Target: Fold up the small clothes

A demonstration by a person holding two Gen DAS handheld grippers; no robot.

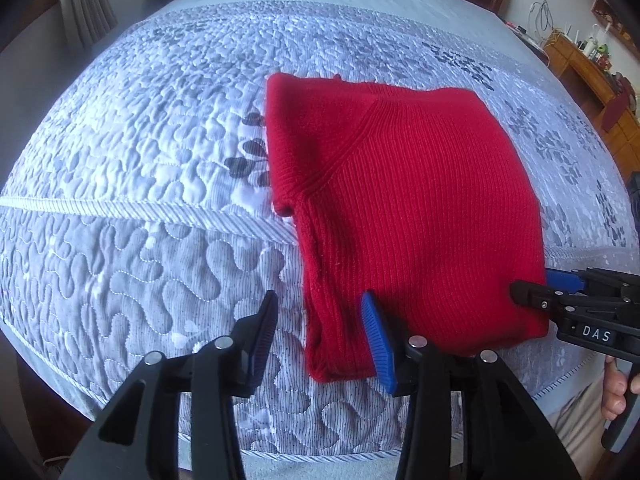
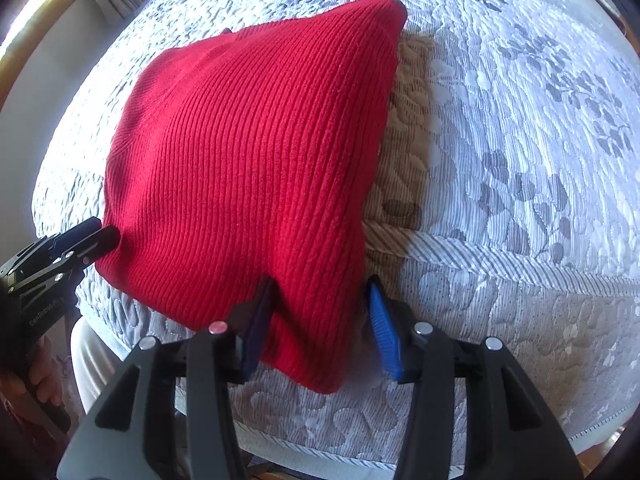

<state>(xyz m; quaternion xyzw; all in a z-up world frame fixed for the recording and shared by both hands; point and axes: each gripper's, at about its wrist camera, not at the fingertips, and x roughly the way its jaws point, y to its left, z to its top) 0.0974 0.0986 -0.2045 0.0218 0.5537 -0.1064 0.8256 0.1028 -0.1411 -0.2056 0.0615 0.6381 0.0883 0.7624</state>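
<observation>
Left hand-held gripper and right hand-held gripper, jaws part-open astride the near corners of the folded red knit sweater lying flat on the quilted bed — pads seemingly not pinching it — placed, probably, for a further fold.

You have a bed before you, covered in a pale quilted spread with grey leaf print; a folded red ribbed sweater lies flat on it near the front edge.
</observation>
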